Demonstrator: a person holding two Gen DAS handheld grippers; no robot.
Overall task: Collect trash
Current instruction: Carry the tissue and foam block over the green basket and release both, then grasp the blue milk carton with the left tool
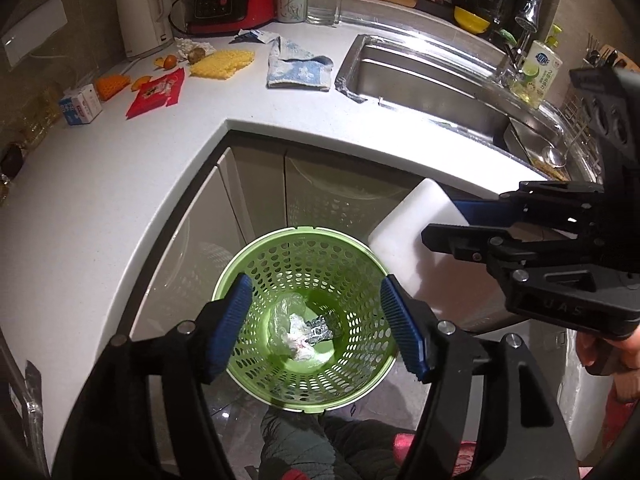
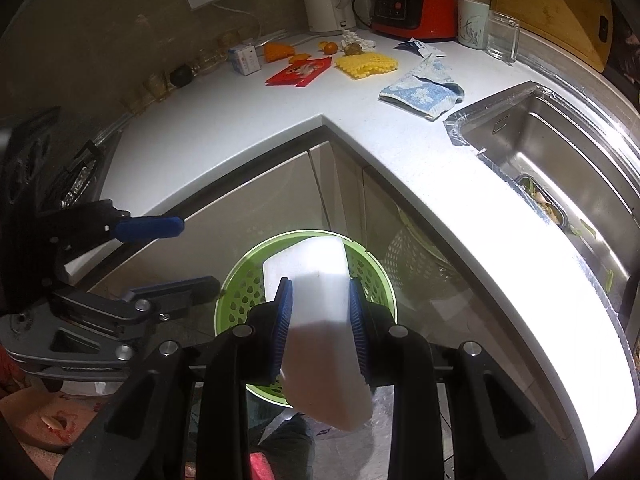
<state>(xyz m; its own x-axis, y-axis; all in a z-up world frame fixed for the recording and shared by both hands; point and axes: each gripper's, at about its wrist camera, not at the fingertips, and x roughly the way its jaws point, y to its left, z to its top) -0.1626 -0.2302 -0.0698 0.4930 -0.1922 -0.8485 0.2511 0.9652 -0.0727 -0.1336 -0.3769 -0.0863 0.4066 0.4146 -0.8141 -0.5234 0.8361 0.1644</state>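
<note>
Floor basket (image 1: 304, 256) below, left hand-held gripper (image 1: 316, 320) spread empty

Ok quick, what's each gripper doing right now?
Left gripper: open, empty, above the green basket.
Right gripper: closed on a white block.

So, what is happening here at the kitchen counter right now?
A person is collecting trash with two handheld grippers. The left gripper is open and empty above the green basket, which already holds crumpled wrappers. The right gripper clamps a white block over the basket. More litter lies on the counter.
</note>
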